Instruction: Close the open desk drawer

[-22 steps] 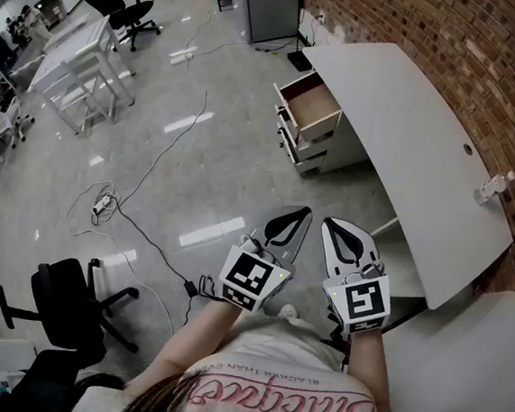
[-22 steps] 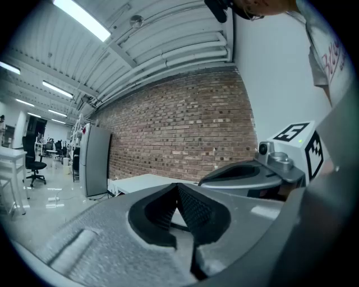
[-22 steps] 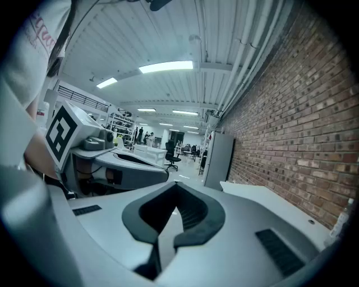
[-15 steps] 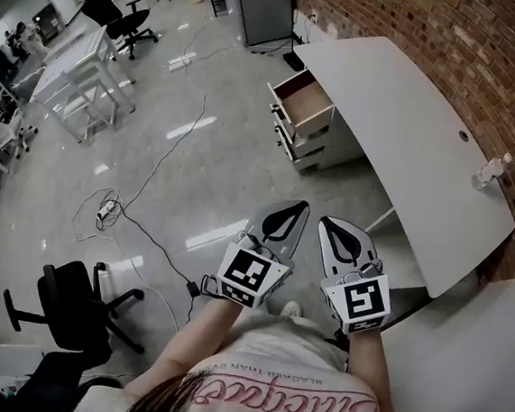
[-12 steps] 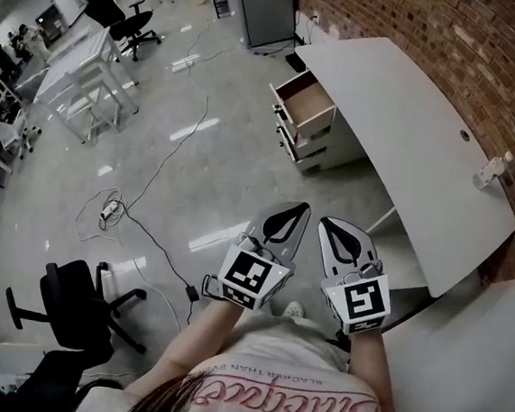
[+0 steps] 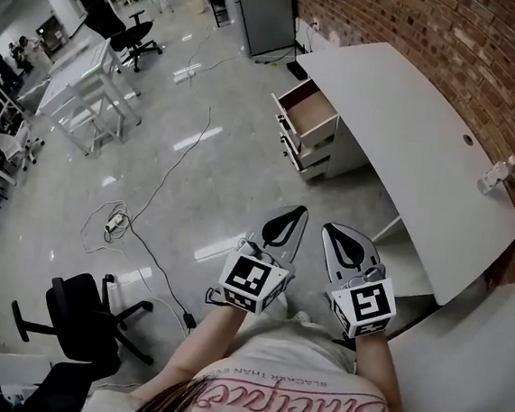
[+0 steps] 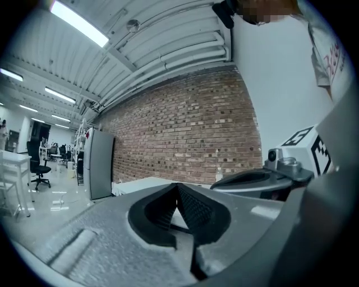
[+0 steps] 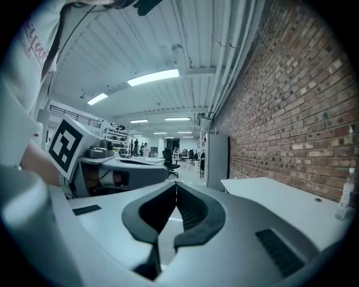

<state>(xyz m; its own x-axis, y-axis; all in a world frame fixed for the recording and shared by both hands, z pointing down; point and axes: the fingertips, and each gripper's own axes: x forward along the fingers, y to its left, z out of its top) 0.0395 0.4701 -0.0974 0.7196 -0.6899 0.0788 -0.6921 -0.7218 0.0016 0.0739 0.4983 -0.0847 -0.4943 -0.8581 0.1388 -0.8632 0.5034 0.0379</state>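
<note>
Both claws sit side by side just ahead of your chest, well apart from the drawer. Left claw (image 6: 299,213) (image 7: 178,188): jaws closed tip to tip, empty. Right claw (image 6: 331,227) (image 8: 176,185): jaws likewise closed, empty. The open drawer (image 6: 314,109) is the top one of its unit and stands pulled out under the far end of the white tabletop (image 6: 408,143), which runs along the brick wall (image 6: 454,47). A black office chair (image 6: 82,312) stands on the floor at your left.

Brick wall (image 6: 455,38), glossy grey floor (image 6: 214,183)
</note>
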